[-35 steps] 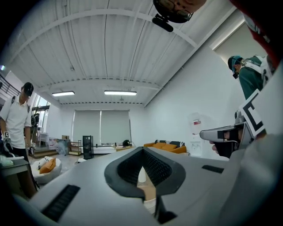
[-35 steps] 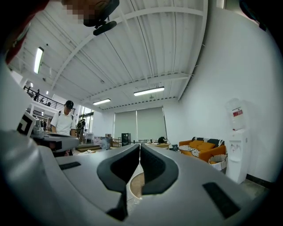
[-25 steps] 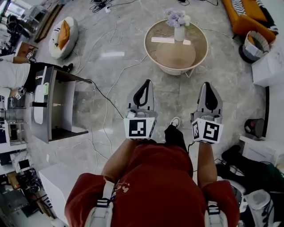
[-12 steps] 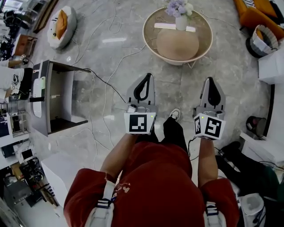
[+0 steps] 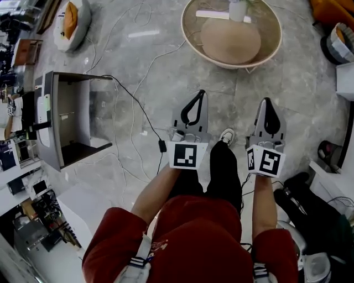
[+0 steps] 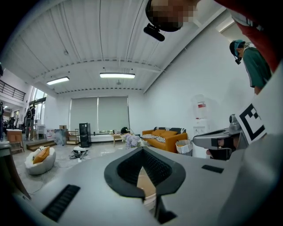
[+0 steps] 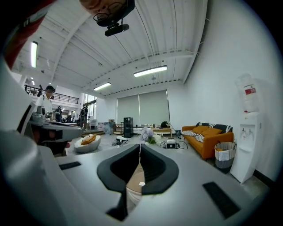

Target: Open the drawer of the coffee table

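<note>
The round beige coffee table [image 5: 193, 30] stands on the marble floor at the top of the head view, partly cut off by the frame edge. A white vase [image 5: 238, 10] sits at its far side. No drawer shows from here. My left gripper [image 5: 196, 94] and right gripper [image 5: 267, 101] hang side by side above the floor, well short of the table, both pointing toward it. Each has its jaws shut with nothing in them. In the left gripper view the shut left gripper [image 6: 142, 150] frames a sliver of the table [image 6: 144, 185]. The right gripper [image 7: 139, 146] frames the same table [image 7: 132, 182].
A grey open cabinet [image 5: 58, 119] stands at the left, with a black cable [image 5: 138, 110] trailing from it across the floor. A white pouf [image 5: 71, 16] lies at the far left. An orange sofa [image 6: 164, 137] and a basket [image 5: 338, 45] stand to the right. My shoe [image 5: 227, 135] shows between the grippers.
The coffee table has slid toward the top of the head view and looks larger. Both grippers have come down together, still side by side and shut.
</note>
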A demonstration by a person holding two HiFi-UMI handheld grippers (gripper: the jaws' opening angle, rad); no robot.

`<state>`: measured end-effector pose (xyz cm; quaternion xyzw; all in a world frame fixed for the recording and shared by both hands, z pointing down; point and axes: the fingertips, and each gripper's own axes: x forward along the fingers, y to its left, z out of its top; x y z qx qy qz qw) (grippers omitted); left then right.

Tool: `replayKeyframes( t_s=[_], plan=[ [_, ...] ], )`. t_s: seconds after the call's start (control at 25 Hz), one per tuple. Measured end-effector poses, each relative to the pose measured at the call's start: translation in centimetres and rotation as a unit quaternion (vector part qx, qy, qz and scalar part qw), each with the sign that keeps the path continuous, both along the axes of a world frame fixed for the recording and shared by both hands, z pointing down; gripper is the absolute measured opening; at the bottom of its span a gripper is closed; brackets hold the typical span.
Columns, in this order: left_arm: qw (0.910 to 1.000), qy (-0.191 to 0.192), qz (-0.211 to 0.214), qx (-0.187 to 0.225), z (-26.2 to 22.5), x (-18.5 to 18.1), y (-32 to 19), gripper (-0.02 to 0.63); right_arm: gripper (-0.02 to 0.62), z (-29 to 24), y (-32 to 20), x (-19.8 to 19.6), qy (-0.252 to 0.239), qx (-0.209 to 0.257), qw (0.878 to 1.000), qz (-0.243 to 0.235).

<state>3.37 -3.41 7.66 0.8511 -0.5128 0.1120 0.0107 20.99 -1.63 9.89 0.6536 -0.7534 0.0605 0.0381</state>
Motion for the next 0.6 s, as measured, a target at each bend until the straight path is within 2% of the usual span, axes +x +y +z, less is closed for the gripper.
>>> replayKeyframes(
  t_s=[0.12,0.28,0.48,0.6],
  plan=[
    [0.9999,-0.001,0.01,-0.007,5.0,-0.4,-1.1,0.014,0.023,5.1,-0.9,-1.3,-0.002,-0.01,1.0,-0.003],
    [0.9993,0.003,0.03,0.023,12.9,-0.5,-2.5,0.014,0.023,13.7,-1.4,-2.7,-0.005,-0.031,0.999,-0.006],
    [0.9979,0.002,0.043,0.047,25.4,-2.0,-3.9,0.014,0.023,25.3,-2.1,-5.3,-0.001,-0.041,0.999,-0.01],
    [0.9973,0.005,0.032,0.066,33.3,-2.6,-5.1,0.014,0.023,32.3,-2.9,-6.4,0.009,-0.04,0.999,-0.017]
  ],
)
